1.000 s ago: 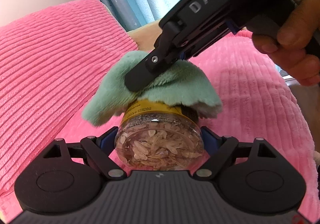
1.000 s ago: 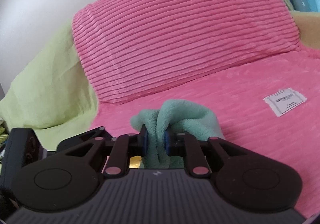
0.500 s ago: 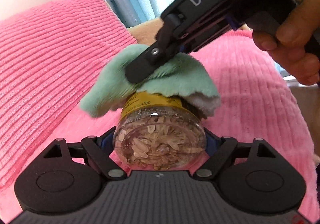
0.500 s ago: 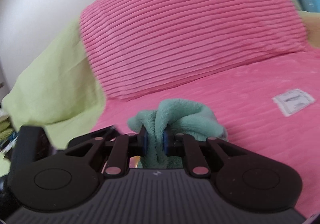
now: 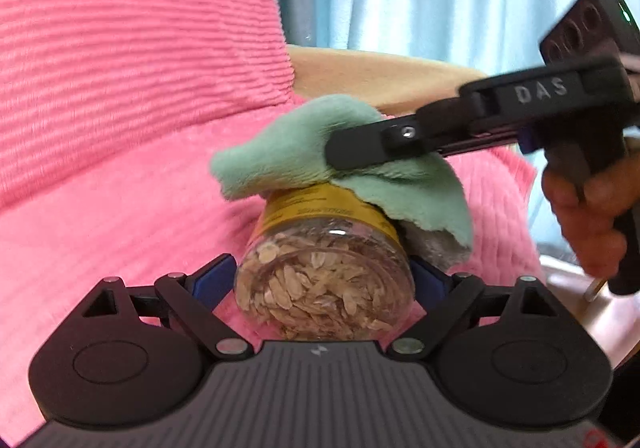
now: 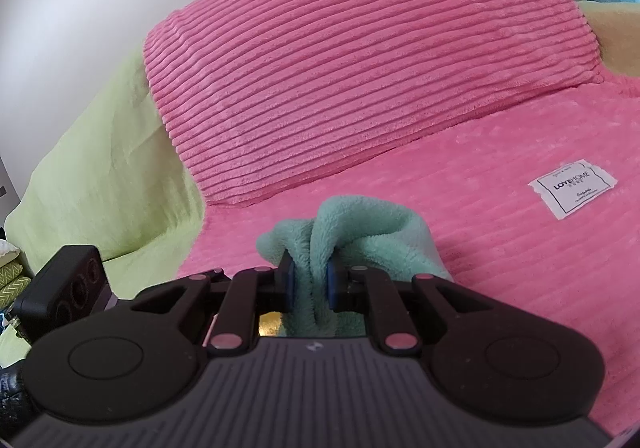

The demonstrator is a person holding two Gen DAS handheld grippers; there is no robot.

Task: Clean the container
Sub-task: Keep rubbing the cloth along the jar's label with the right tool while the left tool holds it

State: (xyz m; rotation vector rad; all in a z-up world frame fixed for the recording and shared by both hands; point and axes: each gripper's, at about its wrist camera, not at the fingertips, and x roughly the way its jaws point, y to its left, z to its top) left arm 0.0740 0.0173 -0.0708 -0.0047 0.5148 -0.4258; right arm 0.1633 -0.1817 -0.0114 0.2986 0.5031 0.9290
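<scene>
I see a mint-green cloth (image 5: 280, 151) over a clear jar (image 5: 324, 288) w/ yellow label band (image 5: 320, 203), beige flakes inside. Pink ribbed cushion (image 6: 360, 59), pink blanket (image 6: 500, 232) w/ white tag (image 6: 572, 187). Lime-green sheet (image 6: 100, 167). Black grippers, blue pads (image 5: 210, 280).

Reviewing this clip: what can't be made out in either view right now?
- Jar top: left wrist view, hidden under the green cloth.
- Jar label text: left wrist view, blurred.
- Jar in right wrist view: only a yellow sliver, behind the right gripper.
</scene>
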